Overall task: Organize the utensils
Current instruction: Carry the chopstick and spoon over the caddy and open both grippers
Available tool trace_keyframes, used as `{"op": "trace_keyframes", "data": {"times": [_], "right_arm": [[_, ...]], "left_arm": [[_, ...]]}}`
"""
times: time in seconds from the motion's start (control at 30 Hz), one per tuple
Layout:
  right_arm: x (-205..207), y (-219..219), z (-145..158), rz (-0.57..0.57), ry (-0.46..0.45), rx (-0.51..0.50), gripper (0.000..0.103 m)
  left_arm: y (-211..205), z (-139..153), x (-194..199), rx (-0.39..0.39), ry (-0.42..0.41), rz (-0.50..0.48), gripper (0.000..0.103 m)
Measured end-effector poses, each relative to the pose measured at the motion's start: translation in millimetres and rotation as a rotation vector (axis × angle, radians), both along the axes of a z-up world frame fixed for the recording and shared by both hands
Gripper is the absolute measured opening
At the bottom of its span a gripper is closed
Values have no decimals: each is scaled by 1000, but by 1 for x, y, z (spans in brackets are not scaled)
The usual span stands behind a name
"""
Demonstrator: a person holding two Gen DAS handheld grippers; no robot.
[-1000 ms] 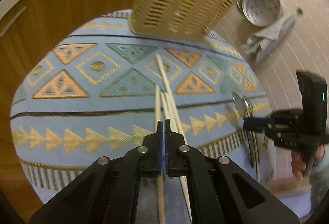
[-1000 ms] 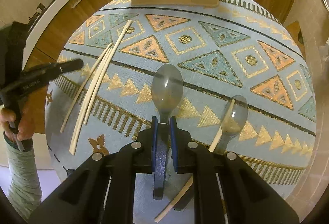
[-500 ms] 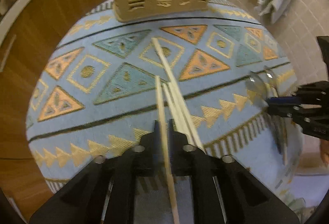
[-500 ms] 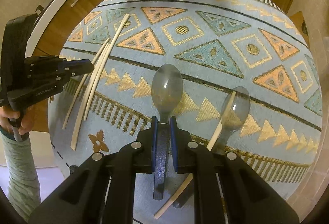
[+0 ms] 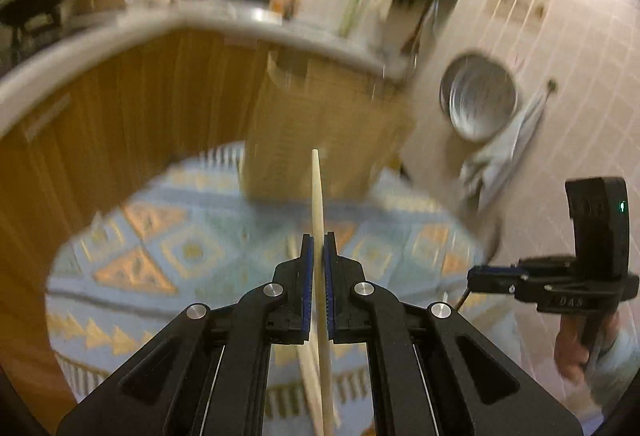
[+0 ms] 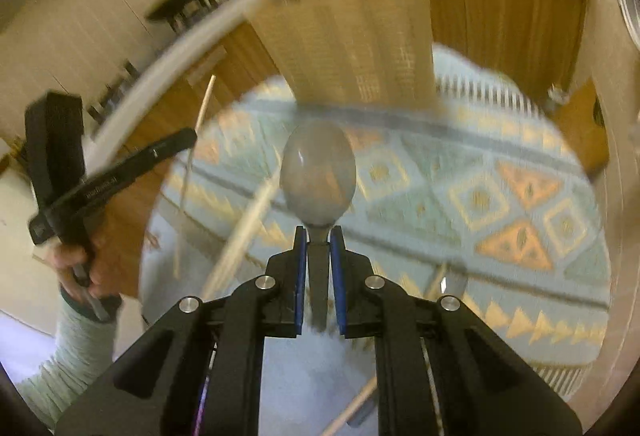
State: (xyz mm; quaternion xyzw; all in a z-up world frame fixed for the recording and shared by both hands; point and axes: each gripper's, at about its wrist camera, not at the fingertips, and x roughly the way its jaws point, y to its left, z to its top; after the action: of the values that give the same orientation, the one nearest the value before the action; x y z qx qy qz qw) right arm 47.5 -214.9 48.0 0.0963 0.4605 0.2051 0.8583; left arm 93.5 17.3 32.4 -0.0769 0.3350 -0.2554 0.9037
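My left gripper (image 5: 316, 240) is shut on a pale wooden chopstick (image 5: 318, 196) and holds it lifted above the patterned blue mat (image 5: 192, 248), its tip pointing at the beige slotted utensil basket (image 5: 320, 124). My right gripper (image 6: 319, 234) is shut on the handle of a grey spoon (image 6: 318, 176), lifted above the mat (image 6: 480, 196), facing the basket (image 6: 352, 44). More chopsticks (image 6: 240, 236) lie on the mat to the left. Each gripper shows in the other's view, the right one (image 5: 484, 274) and the left one (image 6: 176, 144). Both views are blurred.
Wooden cabinets (image 5: 120, 108) under a pale counter stand behind the mat. A metal pan (image 5: 478, 102) and a cloth (image 5: 504, 156) hang on the tiled wall at right. Another chopstick (image 6: 352, 408) lies at the mat's near edge.
Both grippers have risen and tilted up from the mat. The left one has lifted a chopstick off the pile; the right one has lifted the spoon. The basket now appears straight ahead.
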Motion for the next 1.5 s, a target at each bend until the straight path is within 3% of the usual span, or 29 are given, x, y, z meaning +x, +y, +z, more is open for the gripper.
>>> {"op": "trace_keyframes", "data": {"times": [0.17,0.27,0.53,0.8,1.07,1.23,1.5], "right_arm": [[7,0,35,-24,-192,52,10],[12,0,49,-33,-257,59,10],[35,-10,80,-69,-345,66,10],[67,-32,114,-153,-422,88,10],[113,-45,105,-234,-437,-28,10],[144,-36,77,-221,-369,-113,10],[159,-26,55,-209,-329,-147,10]], "left_arm": [[-7,39,-9,-77,-192,63,3],[-9,55,-4,-110,-249,83,3],[-20,96,11,-150,-414,150,3],[-45,121,60,-108,-548,230,3],[-75,108,99,-60,-645,349,3],[-81,78,120,-16,-620,392,3],[-67,57,127,-31,-580,398,4]]}}
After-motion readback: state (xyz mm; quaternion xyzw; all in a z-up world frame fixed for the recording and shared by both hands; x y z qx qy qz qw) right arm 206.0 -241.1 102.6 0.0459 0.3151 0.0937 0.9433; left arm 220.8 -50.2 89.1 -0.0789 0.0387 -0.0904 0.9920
